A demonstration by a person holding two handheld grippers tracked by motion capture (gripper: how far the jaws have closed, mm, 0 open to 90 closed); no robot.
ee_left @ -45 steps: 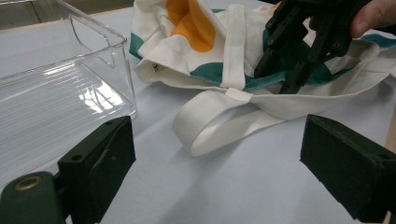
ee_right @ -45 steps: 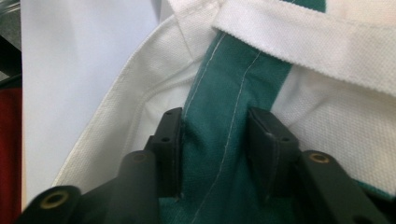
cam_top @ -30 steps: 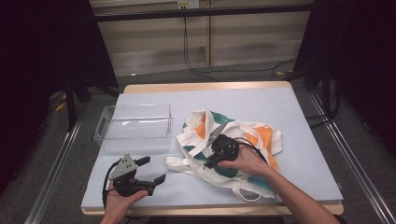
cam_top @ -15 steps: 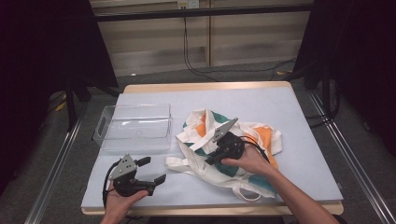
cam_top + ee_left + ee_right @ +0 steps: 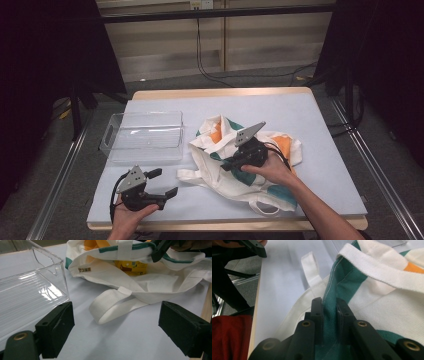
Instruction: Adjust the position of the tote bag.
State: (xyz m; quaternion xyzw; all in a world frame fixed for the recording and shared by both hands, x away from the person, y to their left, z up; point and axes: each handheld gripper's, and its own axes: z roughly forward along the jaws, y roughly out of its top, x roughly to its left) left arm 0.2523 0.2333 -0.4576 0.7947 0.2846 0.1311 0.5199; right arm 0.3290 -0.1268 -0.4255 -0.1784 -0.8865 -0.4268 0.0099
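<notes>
A clear plastic rectangular tray (image 5: 144,136) sits at the left of the pale-blue bench (image 5: 320,130). Near the front edge, the left gripper (image 5: 161,182) rests with its fingers (image 5: 55,331) spread wide, empty. To its right, the right gripper (image 5: 226,166) has its fingers (image 5: 317,312) clenched on the green rim of the white cloth tote bag with orange and green patches (image 5: 235,150), crumpled mid-bench.

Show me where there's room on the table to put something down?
Bare blue table lies beyond and right of the white cloth tote bag with orange and green patches, and along the far edge behind the clear plastic bin. It is crowded where the right gripper pinches the bag.
</notes>
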